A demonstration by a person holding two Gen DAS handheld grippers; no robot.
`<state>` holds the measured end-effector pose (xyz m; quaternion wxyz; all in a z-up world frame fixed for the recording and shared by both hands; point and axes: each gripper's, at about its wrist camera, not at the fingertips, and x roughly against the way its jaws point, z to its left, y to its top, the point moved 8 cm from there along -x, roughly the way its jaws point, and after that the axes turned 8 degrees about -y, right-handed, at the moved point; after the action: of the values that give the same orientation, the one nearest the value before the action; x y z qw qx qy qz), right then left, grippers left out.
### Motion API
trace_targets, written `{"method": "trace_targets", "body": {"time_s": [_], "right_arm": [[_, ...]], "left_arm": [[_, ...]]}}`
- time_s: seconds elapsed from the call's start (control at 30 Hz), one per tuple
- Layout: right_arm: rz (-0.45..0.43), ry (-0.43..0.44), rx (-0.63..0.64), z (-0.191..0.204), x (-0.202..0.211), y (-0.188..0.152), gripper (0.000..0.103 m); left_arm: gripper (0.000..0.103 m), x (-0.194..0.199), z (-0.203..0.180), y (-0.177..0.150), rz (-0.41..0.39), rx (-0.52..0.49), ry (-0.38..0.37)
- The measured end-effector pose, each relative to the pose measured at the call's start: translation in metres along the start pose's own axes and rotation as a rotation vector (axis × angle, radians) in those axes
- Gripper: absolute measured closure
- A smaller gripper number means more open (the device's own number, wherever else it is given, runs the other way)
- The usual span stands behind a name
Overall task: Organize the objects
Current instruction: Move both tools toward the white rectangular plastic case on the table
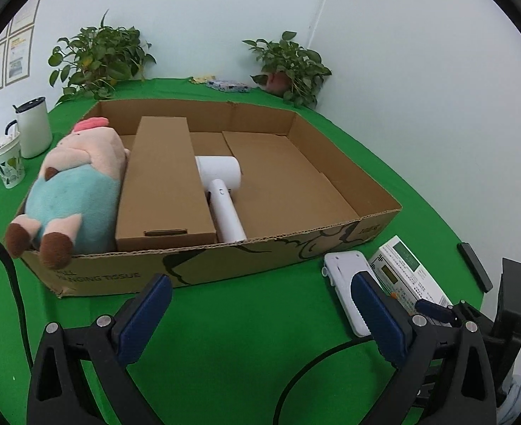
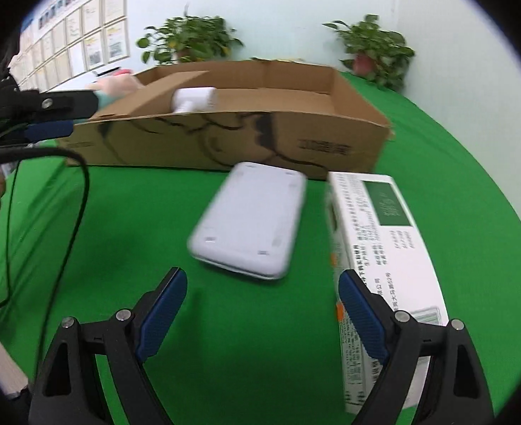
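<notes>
a shallow cardboard box [image 1: 295, 248] sits on a green cloth [image 1: 225, 318] that covers the table. inside it, at the left end, lies a plush toy [image 1: 72, 191] in pink and teal, its brown feet hanging over the near wall. beside the toy lies a long brown carton [image 1: 164, 184], and touching its right side is a white hair dryer [image 1: 221, 191], handle toward the near wall. the right half of the box floor is bare.

outside the box, just in front of its right corner, a flat white device [image 2: 249, 219] lies on the cloth, and just to its right lies a white packet [image 2: 377, 233] with a green label and small print. a thin black bar [image 1: 474, 265] lies farther right on the cloth.

the left gripper [image 1: 260, 322] hovers over the cloth in front of the box with its blue-padded fingers spread wide and nothing between them; its right finger overlaps the white device in that view. the right gripper [image 2: 262, 311] also stands wide open and empty, low over the cloth just short of the white device, its right finger over the near end of the packet. a black cable [image 2: 79, 191] trails across the cloth at the left.

two potted plants [image 1: 101, 56] stand at the back edge, and two cups [image 1: 33, 127] stand at the far left.
</notes>
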<state>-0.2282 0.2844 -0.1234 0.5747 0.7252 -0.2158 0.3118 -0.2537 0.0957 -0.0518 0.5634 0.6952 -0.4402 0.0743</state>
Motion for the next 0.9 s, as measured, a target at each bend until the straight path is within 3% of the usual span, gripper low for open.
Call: {"method": "trace_targets", "body": {"time_s": [0.23, 0.4, 0.43, 0.5, 0.67, 0.8, 0.83, 0.87, 0.9], "right_arm": [[0.038, 0.116, -0.015, 0.022, -0.009, 0.024, 0.015], [0.109, 0.052, -0.013, 0.027, -0.04, 0.033, 0.015], [0.121, 0.054, -0.023, 0.024, -0.043, 0.032, 0.016], [0.132, 0.024, -0.023, 0.018, -0.048, 0.028, 0.031], [0.124, 0.061, 0.009, 0.021, -0.03, 0.012, 0.036], [0.117, 0.127, 0.064, 0.025, -0.001, -0.015, 0.034], [0.114, 0.127, 0.066, 0.023, 0.003, -0.02, 0.03], [0.108, 0.132, 0.052, 0.021, 0.009, -0.023, 0.019], [0.098, 0.153, 0.031, 0.019, 0.015, -0.023, 0.017]], "left_arm": [[0.001, -0.029, 0.001, 0.015, 0.06, 0.052, -0.112], [0.003, -0.036, 0.009, 0.012, 0.084, 0.065, -0.114], [0.003, -0.035, 0.009, 0.01, 0.084, 0.064, -0.115], [0.003, -0.034, 0.009, 0.009, 0.083, 0.058, -0.114], [0.007, -0.026, 0.003, -0.003, 0.11, 0.078, -0.129], [0.007, -0.019, -0.006, -0.021, 0.167, 0.07, -0.141], [0.007, -0.019, -0.01, -0.022, 0.174, 0.08, -0.172], [0.007, -0.022, -0.015, -0.022, 0.182, 0.099, -0.211], [0.007, -0.025, -0.02, -0.021, 0.191, 0.114, -0.239]]}}
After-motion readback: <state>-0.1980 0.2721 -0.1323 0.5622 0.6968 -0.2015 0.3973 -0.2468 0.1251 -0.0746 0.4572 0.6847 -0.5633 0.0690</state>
